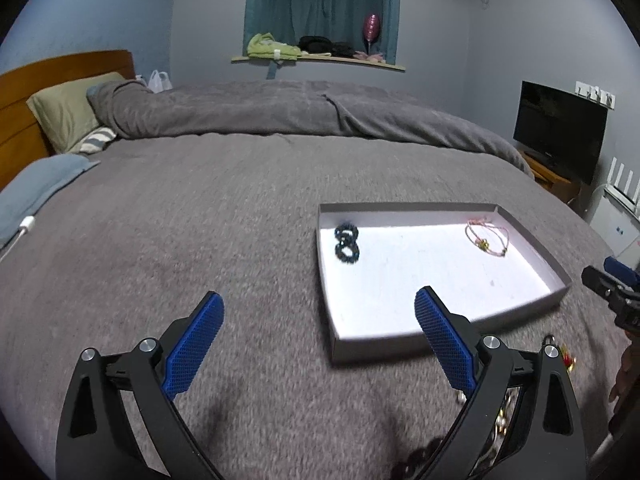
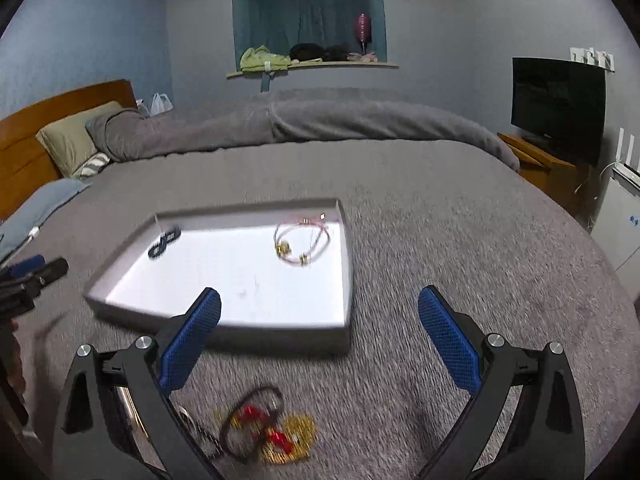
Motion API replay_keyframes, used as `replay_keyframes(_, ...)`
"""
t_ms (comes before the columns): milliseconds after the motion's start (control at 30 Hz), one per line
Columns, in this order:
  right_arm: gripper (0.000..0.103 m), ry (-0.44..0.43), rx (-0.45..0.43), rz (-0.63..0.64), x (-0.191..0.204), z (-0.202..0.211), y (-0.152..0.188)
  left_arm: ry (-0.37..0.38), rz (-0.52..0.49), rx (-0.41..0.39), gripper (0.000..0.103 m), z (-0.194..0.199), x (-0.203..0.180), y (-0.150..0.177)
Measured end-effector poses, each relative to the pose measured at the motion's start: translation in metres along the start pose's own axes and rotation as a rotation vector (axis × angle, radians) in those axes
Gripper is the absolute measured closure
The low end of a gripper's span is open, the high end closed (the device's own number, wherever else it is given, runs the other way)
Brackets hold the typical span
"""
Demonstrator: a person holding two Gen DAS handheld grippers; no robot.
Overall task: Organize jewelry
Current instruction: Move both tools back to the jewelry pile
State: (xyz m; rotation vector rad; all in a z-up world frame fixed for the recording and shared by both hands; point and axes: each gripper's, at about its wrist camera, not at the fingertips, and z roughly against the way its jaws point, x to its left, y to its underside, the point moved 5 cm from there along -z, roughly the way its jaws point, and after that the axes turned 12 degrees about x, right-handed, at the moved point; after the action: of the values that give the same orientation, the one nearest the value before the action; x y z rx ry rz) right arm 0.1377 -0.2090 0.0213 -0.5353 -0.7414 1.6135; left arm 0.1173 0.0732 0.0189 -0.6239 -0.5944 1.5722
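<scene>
Partly hidden behind the left gripper point(image 1: 318, 312), blurred jewelry pile point(image 2: 268, 432).

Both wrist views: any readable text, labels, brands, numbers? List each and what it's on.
No legible text in either view.
White appliance at the right edge: small blue marks, too small to read.
TV: screen dark, no brand readable.
White tray, dark bead bracelet, pink cord bracelet: no print visible.
Loose jewelry on the bedspread: blurred.
</scene>
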Motion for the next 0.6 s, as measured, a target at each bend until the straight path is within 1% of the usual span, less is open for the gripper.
replay_keyframes(133,0.005,0.02,0.013,0.015,-0.006,0.005,0.02,0.016,-0.008,0.001,0.007,0.008,0.004,0.02)
replay_keyframes(267,0.005,-0.029,0.055,0.004,-0.012,0.005,0.04,0.024,-0.02,0.028,0.007,0.009,0.006,0.038)
replay_keyframes(400,0.005,-0.086,0.092,-0.018,-0.019,0.007,0.057,0.065,-0.025,0.08,0.007,0.005,0.004,0.057)
replay_keyframes(467,0.005,-0.108,0.099,-0.025,-0.022,0.008,0.065,0.097,-0.05,0.108,0.007,0.004,-0.003,0.068)
replay_keyframes(600,0.005,-0.14,0.12,-0.021,-0.02,0.012,0.08,0.089,-0.136,0.147,0.007,0.003,-0.02,0.089)
